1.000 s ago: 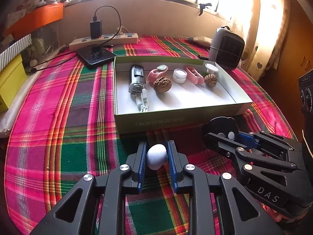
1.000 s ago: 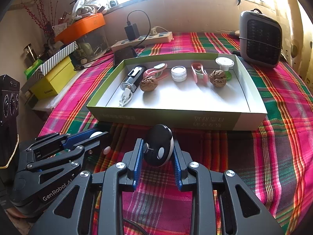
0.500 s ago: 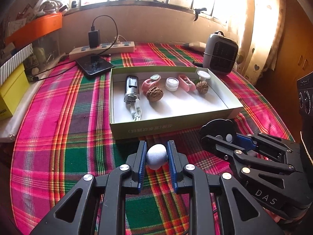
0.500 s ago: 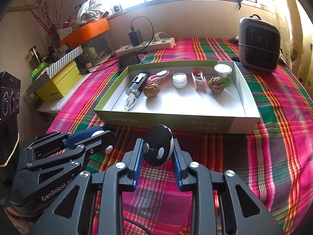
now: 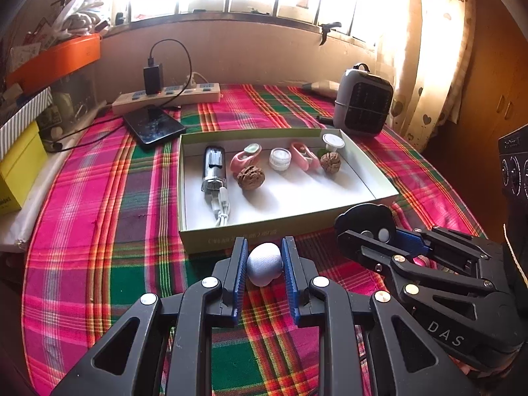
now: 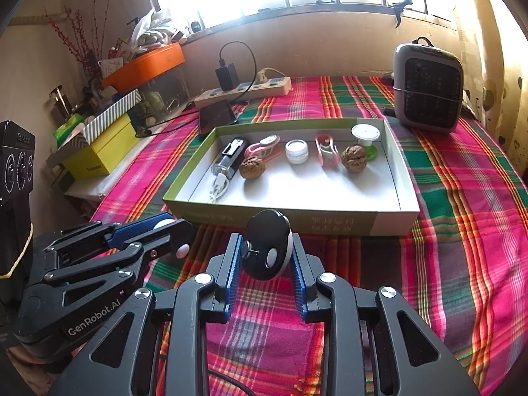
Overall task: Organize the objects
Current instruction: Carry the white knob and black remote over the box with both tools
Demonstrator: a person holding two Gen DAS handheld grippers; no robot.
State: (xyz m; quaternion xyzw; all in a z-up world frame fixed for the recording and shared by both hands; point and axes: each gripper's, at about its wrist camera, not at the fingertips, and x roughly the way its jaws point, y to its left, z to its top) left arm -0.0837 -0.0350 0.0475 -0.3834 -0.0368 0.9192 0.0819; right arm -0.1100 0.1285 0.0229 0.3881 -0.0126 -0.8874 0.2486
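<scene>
My left gripper [image 5: 264, 260] is shut on a small white egg-shaped object [image 5: 264, 263], held above the plaid cloth in front of the shallow green box [image 5: 250, 235]. My right gripper [image 6: 266, 250] is shut on a black round device with white buttons [image 6: 265, 246], also in front of the box [image 6: 389, 222]. Each gripper shows in the other's view: the right one [image 5: 369, 227] at the lower right, the left one [image 6: 171, 227] at the lower left. Inside the box lie a silver-black gadget with a cable [image 5: 214, 168], two walnuts [image 5: 250, 177], pink clips [image 5: 245, 158] and a small white jar [image 5: 280, 159].
A grey heater [image 5: 363, 102] stands behind the box at the right. A power strip with a charger [image 5: 165, 97] and a dark phone [image 5: 153, 125] lie at the back left. Yellow and striped boxes [image 5: 16, 161] line the left edge. A black device [image 5: 514, 168] stands far right.
Both grippers have drawn back from the box with their objects still held, so the box looks smaller and farther away; the left one has also risen.
</scene>
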